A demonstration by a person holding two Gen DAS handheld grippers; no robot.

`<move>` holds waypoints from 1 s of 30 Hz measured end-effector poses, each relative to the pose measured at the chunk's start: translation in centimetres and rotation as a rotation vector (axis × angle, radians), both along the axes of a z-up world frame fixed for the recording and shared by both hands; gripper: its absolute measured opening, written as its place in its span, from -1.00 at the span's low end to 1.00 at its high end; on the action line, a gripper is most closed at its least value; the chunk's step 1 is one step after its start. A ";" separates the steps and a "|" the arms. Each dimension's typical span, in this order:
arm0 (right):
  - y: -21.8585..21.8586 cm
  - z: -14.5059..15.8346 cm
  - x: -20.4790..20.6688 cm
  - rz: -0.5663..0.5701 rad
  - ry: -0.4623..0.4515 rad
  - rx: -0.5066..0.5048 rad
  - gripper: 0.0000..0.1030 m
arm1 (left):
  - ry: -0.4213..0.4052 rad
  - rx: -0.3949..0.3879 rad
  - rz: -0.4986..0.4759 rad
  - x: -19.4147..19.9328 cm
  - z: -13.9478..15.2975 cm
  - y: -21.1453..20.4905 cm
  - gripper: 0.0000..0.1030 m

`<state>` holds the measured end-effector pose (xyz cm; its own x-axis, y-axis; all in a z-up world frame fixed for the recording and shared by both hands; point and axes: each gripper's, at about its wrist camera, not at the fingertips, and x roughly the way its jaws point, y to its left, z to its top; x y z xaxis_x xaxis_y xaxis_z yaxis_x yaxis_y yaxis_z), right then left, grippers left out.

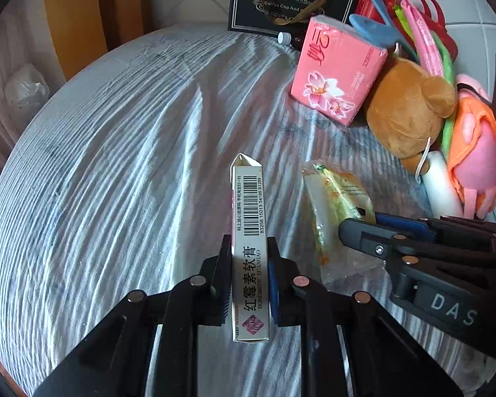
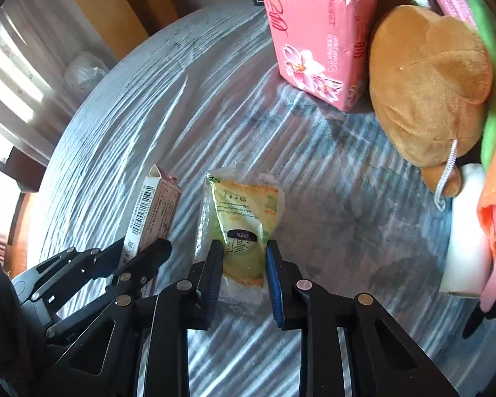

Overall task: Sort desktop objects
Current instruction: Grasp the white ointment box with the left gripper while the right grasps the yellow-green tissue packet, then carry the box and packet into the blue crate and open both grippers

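My left gripper (image 1: pixel 249 243) is shut on a long white ointment box (image 1: pixel 248 198) with a barcode, which points away from me over the striped cloth. The right wrist view shows that box (image 2: pixel 155 205) at the lower left, in the left gripper (image 2: pixel 139 248). Just right of it lies a yellow-green snack packet (image 2: pixel 244 205) in clear wrap. My right gripper (image 2: pixel 243 248) has its two pads pressed on the packet's near end. In the left wrist view, the right gripper (image 1: pixel 357 223) reaches in from the right onto the packet (image 1: pixel 334 195).
A round table under a grey-white striped cloth (image 1: pixel 115 165). Piled at the back right are a pink tissue pack (image 1: pixel 337 69), a brown plush bear (image 1: pixel 410 109), an orange-pink plush (image 1: pixel 479 158), a white bottle (image 1: pixel 441 185) and a black gift bag (image 1: pixel 291 3). A wooden chair (image 1: pixel 82 16) stands beyond the table's edge.
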<state>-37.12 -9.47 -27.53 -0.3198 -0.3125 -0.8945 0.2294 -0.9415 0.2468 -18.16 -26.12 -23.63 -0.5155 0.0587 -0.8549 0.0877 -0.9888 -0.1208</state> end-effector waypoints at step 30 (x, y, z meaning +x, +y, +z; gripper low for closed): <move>29.2 27.6 23.8 -0.461 0.799 0.226 -0.53 | 0.618 -0.102 -0.366 10.6 24.7 29.4 -0.65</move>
<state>-13.32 19.70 0.08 -0.9119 0.1514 -0.3815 -0.1549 -0.9877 -0.0218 -7.53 3.32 1.05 -0.8689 0.2554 -0.4240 -0.3054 -0.9508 0.0531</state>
